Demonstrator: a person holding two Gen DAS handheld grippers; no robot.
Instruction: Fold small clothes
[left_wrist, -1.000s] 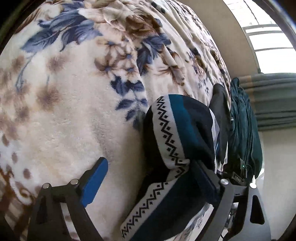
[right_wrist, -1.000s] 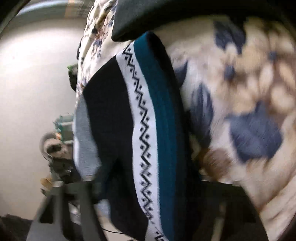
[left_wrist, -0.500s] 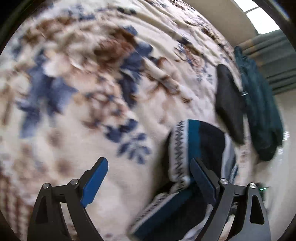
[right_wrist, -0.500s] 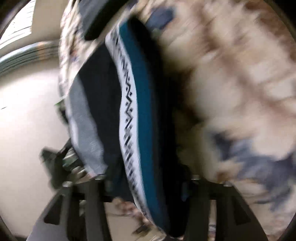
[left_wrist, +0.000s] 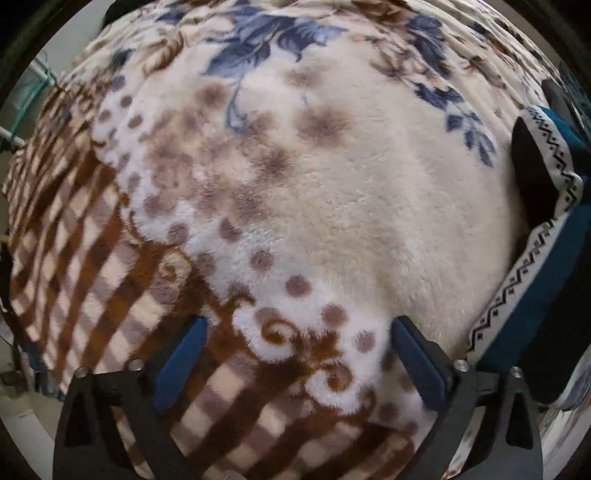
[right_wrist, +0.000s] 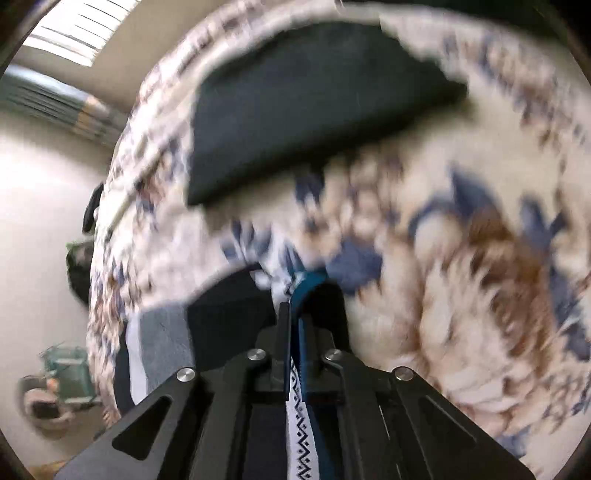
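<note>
The patterned garment (left_wrist: 546, 280), gripped a second ago beside the left gripper (left_wrist: 295, 354), is now released there; its fingers are spread wide over the blanket (left_wrist: 332, 192). The right gripper (right_wrist: 293, 317) is clamped on its waistband, so a fold is being carried over

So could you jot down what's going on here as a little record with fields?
surface: floral fleece blanket
item being folded: teal and navy garment with a white zigzag band
left gripper: open, holds nothing, over the blanket
right gripper: shut on the garment's zigzag band
other item: dark folded cloth lying on the blanket beyond the right gripper
image quality: right view blurred
</note>
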